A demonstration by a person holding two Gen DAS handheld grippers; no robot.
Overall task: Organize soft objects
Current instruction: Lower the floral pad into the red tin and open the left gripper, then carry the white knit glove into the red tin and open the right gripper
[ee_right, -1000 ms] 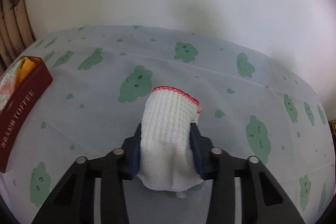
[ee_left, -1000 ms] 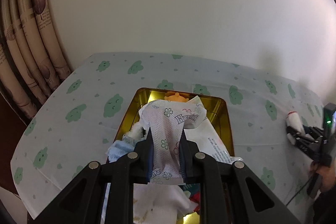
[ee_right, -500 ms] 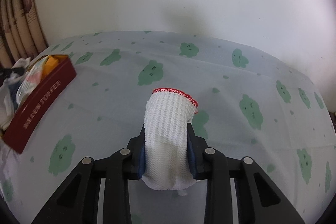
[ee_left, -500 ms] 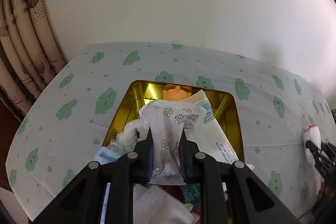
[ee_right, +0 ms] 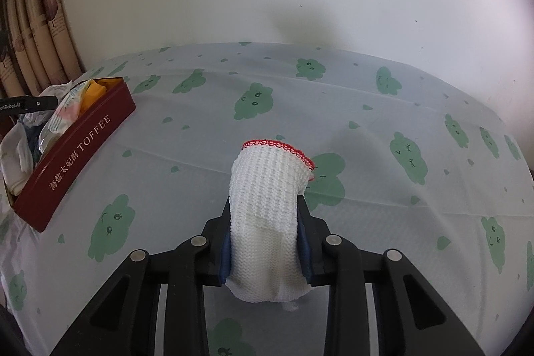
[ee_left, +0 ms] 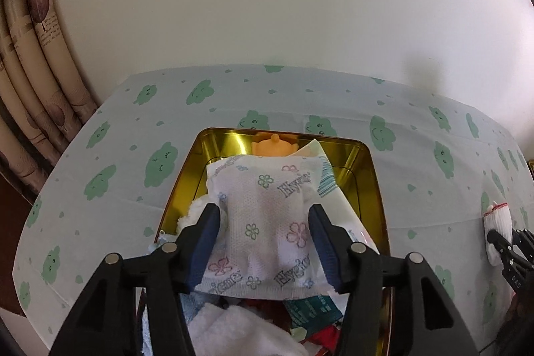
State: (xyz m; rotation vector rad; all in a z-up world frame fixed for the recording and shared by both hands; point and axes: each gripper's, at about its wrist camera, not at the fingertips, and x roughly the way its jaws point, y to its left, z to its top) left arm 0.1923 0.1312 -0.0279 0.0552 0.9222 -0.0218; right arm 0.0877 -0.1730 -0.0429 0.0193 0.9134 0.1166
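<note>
Starting at the far left, beige curtain folds (ee_left: 36, 62) are seen beside the white wall (ee_left: 267, 5). The tabletop (ee_left: 110, 189) is covered by a pale cloth printed with green clouds. On it a toffee tin (ee_left: 375, 189) is placed, dark red outside and gold inside, and it is crowded with soft things: an orange toy (ee_left: 273, 147) at the far end, a white fluffy piece (ee_left: 192, 216) at the left wall, printed packets and white cloth (ee_left: 233, 329) at the near end. On top of this pile a white sanitary pad packet (ee_left: 263, 222) with small flowers is laid. The left hand-held gripper (ee_left: 263, 242) is released: its jaws have just been opening, and the packet lies between the blue pads (ee_left: 207, 242) without being pressed.

Further right, well apart from the tin, the right hand-held gripper (ee_right: 265, 242) is clenched on a white knitted glove (ee_right: 270, 206) with a red hem, which is held above the cloth. Between the glove and the tin only bare printed cloth is seen; the tin's filling stands as high as its rim.
</note>
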